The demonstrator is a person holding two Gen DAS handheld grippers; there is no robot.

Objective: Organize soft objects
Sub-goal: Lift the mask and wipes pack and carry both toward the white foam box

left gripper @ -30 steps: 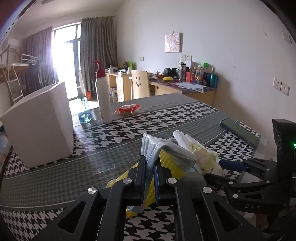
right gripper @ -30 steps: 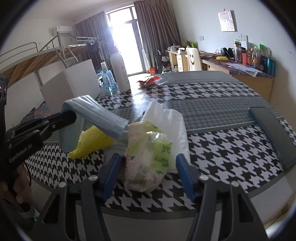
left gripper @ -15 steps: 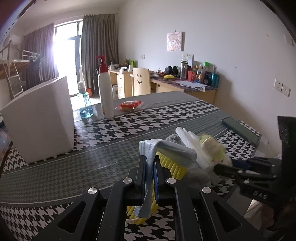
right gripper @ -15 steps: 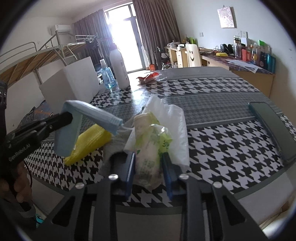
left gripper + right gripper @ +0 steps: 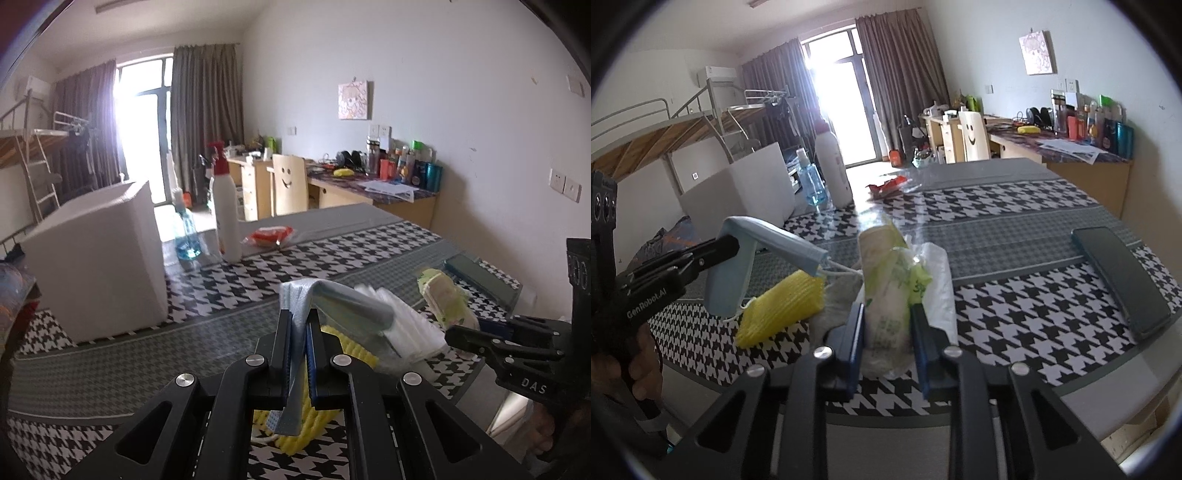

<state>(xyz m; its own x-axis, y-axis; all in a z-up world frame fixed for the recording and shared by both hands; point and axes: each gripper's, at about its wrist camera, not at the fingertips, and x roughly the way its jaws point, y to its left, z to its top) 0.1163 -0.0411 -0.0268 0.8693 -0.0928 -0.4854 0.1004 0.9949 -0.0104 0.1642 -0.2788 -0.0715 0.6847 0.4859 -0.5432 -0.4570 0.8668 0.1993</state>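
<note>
My left gripper (image 5: pixel 298 325) is shut on a light blue face mask (image 5: pixel 332 299) and holds it up above the table; the mask also shows in the right wrist view (image 5: pixel 750 254). My right gripper (image 5: pixel 886 317) is shut on a green-and-white tissue pack (image 5: pixel 890 291), lifted off the table; the pack also shows in the left wrist view (image 5: pixel 443 295). Below them lie a yellow foam net (image 5: pixel 783 310), a white plastic bag (image 5: pixel 938 273) and a grey cloth (image 5: pixel 838 299).
A white box (image 5: pixel 99 254), a white pump bottle (image 5: pixel 225 218), a blue bottle (image 5: pixel 186 236) and a red snack packet (image 5: pixel 269 234) stand at the far side of the houndstooth table (image 5: pixel 1015 295). A dark flat case (image 5: pixel 1119 277) lies on the right.
My right gripper closed on the tissue pack and lifted it. My left gripper raised the face mask higher off the pile.
</note>
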